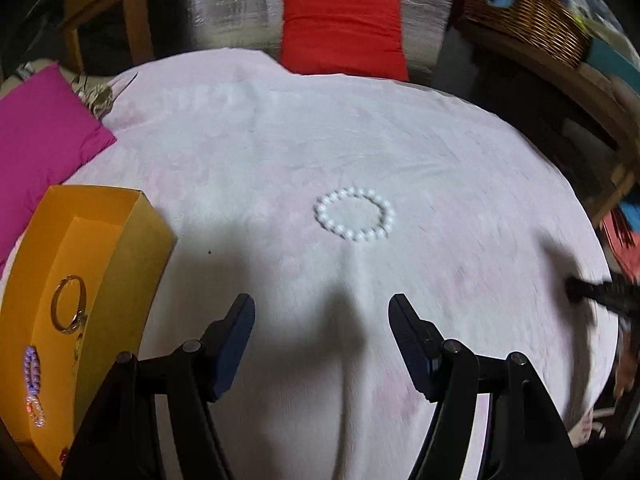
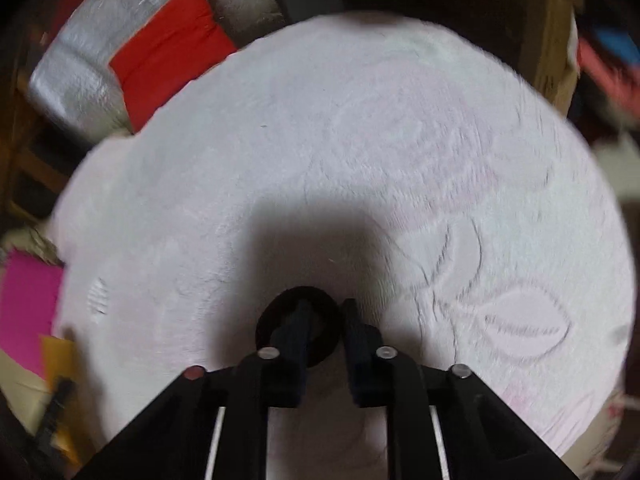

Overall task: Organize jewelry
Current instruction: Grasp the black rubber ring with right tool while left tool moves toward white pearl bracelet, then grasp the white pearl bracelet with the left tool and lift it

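Under right tool (image 2: pixel 326 312), black ring (image 2: pixel 298 326) flat, no long axis

Tabletop (image 1: pixel 440 140): round, under a cloth, carrying everything below.
Bead ring (image 1: pixel 355 214): flat near the tabletop's middle, ahead of the left gripper (image 1: pixel 322 320), apart from its spread jaws.
Box (image 1: pixel 132 240): on the tabletop's left edge, left of the left gripper.
Bangle (image 1: pixel 68 305): in the box, behind the beaded bracelet (image 1: pixel 34 384), which lies at the box's near end.
Band (image 2: pixel 298 326): on the cloth at the right gripper (image 2: pixel 326 324); the left jaw reaches inside the loop, the right jaw stands outside, the band's side between them.
Cushions: one (image 1: pixel 344 32) behind the tabletop, another (image 1: pixel 40 144) off its left edge, behind the box.
Basket (image 1: pixel 528 20): beyond the tabletop, far right.
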